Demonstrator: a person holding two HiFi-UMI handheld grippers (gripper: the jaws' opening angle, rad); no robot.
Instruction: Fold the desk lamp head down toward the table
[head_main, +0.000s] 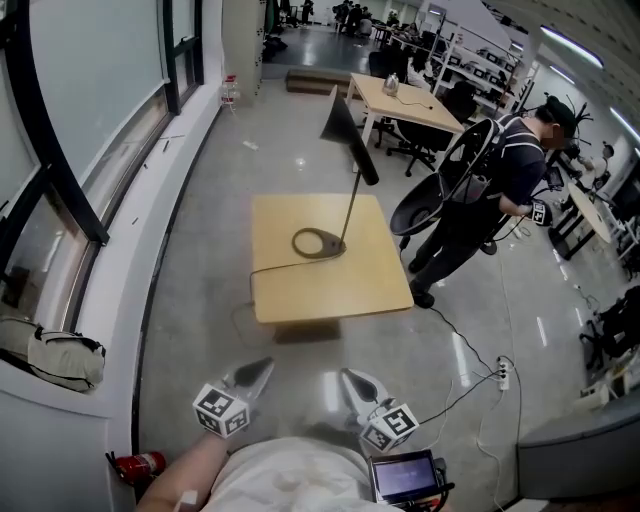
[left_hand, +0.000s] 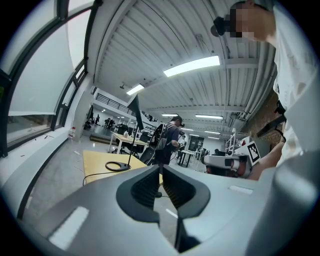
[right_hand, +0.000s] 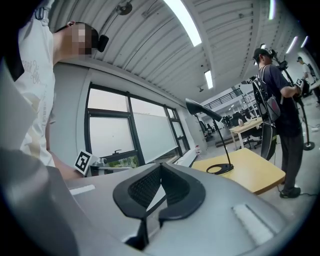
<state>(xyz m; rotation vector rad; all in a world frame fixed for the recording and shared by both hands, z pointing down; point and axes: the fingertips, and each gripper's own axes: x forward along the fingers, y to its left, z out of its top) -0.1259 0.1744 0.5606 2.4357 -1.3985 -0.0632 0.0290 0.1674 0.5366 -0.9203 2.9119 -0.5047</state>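
Note:
A black desk lamp stands on a small square wooden table (head_main: 375, 290). Its ring base (head_main: 318, 242) lies near the table's middle, a thin stem rises from it, and the long flat head (head_main: 347, 128) stays raised and tilted. The lamp head (left_hand: 135, 111) and lamp base (right_hand: 220, 169) also show far off in the gripper views. My left gripper (head_main: 262, 368) and right gripper (head_main: 352, 379) hang close to my body, well short of the table. Both are shut and hold nothing.
A person with a backpack (head_main: 497, 185) stands just right of the table. A cable runs from the table across the floor to a power strip (head_main: 503, 376). A window wall (head_main: 90, 150) lines the left; desks and chairs (head_main: 405, 100) stand behind.

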